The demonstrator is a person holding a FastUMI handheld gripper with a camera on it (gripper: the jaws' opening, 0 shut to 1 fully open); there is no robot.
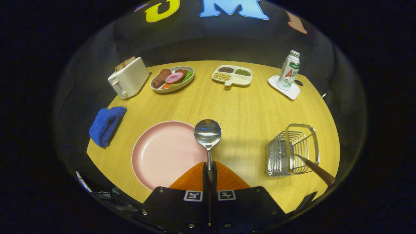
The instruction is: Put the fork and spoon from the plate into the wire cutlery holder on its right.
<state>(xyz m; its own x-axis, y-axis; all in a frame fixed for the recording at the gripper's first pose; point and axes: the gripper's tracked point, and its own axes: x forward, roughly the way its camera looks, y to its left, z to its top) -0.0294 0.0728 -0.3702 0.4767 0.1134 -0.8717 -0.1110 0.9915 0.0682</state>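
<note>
one spoon, one pink plate, one wire cutlery holder holding one wooden-handled utensil, one toaster, one blue cloth, one food plate, one divided tray, one bottle on one coaster.

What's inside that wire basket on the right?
One utensil leans in the wire cutlery holder: its brown handle sticks out toward the camera. Its head is down among the wires, too small to identify. The gripper is shut on the spoon.
</note>
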